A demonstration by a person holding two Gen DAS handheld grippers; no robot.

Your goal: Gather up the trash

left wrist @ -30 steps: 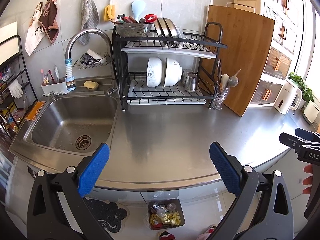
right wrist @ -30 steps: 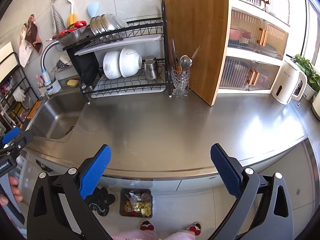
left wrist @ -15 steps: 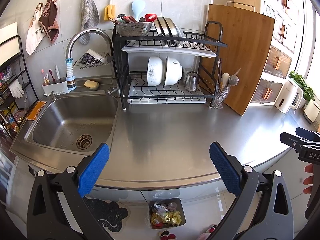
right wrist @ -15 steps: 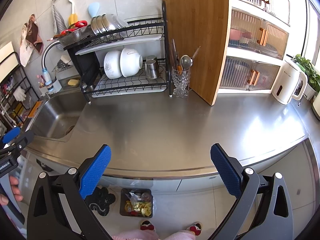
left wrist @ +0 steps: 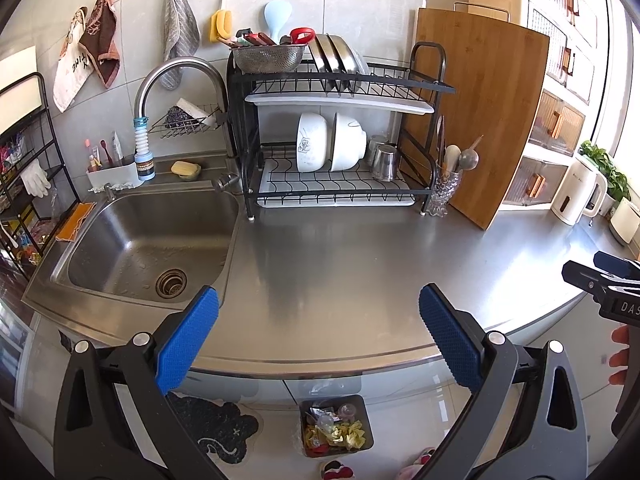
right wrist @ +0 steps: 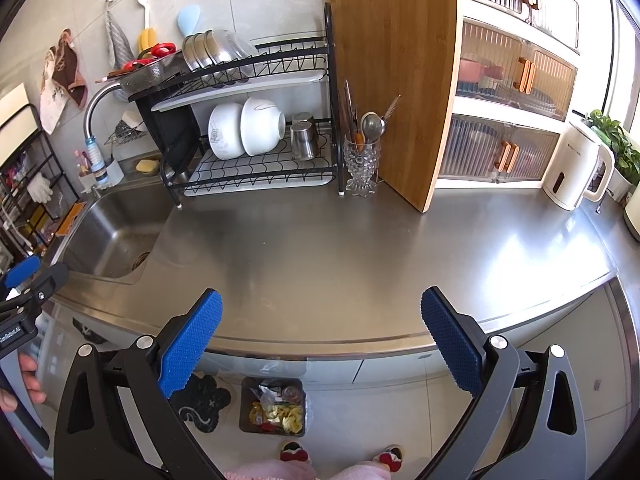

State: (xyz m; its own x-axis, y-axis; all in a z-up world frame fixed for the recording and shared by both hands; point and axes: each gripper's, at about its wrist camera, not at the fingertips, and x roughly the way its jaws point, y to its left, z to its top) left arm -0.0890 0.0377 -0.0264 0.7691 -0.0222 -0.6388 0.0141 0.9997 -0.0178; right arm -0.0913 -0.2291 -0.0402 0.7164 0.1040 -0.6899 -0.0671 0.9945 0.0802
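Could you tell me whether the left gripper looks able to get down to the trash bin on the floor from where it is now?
Probably yes: the left gripper is open and empty, and the bin stands uncovered in front of the counter edge, nothing above it.

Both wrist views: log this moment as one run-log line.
left tool open, empty | right tool open, empty | countertop bare of trash | bin on floor, holds trash

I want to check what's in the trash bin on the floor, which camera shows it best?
The left wrist view shows the trash bin best: it sits between the open left gripper fingers, with yellow wrappers clearly visible. The right wrist view also shows the bin, slightly smaller, left of centre under the open right gripper.
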